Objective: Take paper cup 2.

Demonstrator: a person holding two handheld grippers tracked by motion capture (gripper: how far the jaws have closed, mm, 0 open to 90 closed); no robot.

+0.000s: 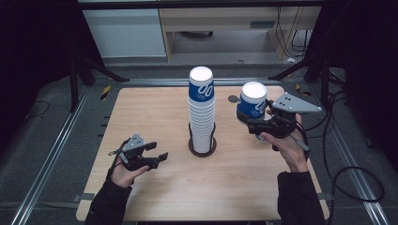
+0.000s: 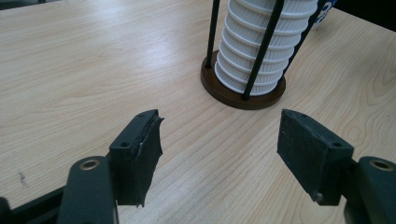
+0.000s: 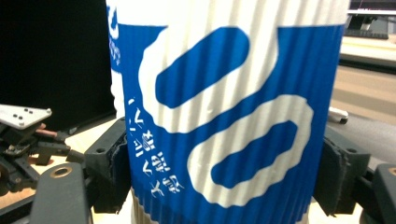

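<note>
The wooden counter (image 1: 155, 187) carries in its middle a tall stack of cups (image 1: 202, 112), white ribbed w/ blue top cup, standing in a dark round holder (image 1: 202, 149) w/ thin black rods. To the right of the stack, the single cup (image 1: 252, 104) is held upright above the counter, near the stack but apart from it. On its blue band there is a white looped mark like "00", and small white writing beside it, too blurred to read. The right gripper (image 1: 256, 123) has its fingers (image 3: 107, 163) clamped on this cup, one on each side of the lower wall. The left gripper (image 1: 157, 158) rests low over the counter front-left, well apart from the holder; its fingers (image 2: 140, 149) stand apart w/ nothing between them, only bare wood, holder base further ahead.
</note>
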